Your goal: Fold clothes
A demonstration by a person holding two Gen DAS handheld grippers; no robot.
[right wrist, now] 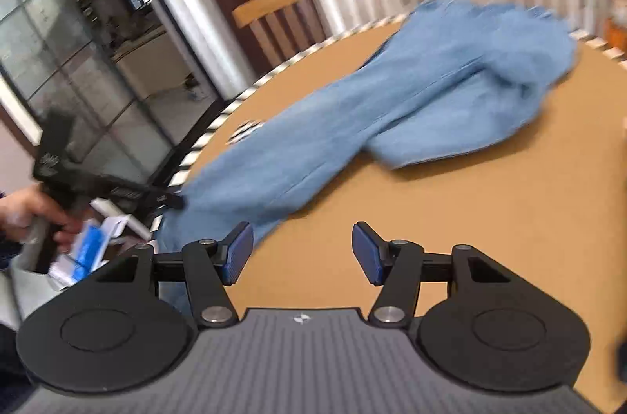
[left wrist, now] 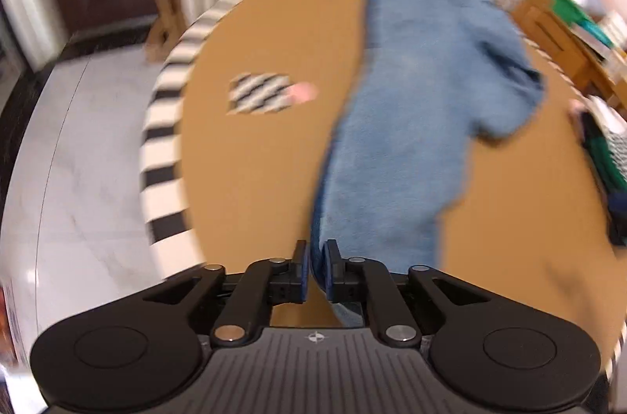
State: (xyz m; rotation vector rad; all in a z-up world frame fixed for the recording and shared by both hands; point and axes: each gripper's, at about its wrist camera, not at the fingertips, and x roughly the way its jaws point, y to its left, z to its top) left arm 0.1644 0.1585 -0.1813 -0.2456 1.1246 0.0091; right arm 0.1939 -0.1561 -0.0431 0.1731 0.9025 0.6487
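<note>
Left gripper clamps jeans hem; right gripper spread wide, jeans just ahead-left.

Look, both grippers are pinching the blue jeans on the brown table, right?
Not quite. Only the left gripper pinches the blue jeans on the brown table. The right wrist view shows the right gripper open, with nothing between its fingers.

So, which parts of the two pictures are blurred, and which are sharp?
Left wrist view: the jeans and table are smeared by motion, the left gripper is sharp. Right wrist view: the same smear, the right gripper sharp; straight edges bend.
</note>
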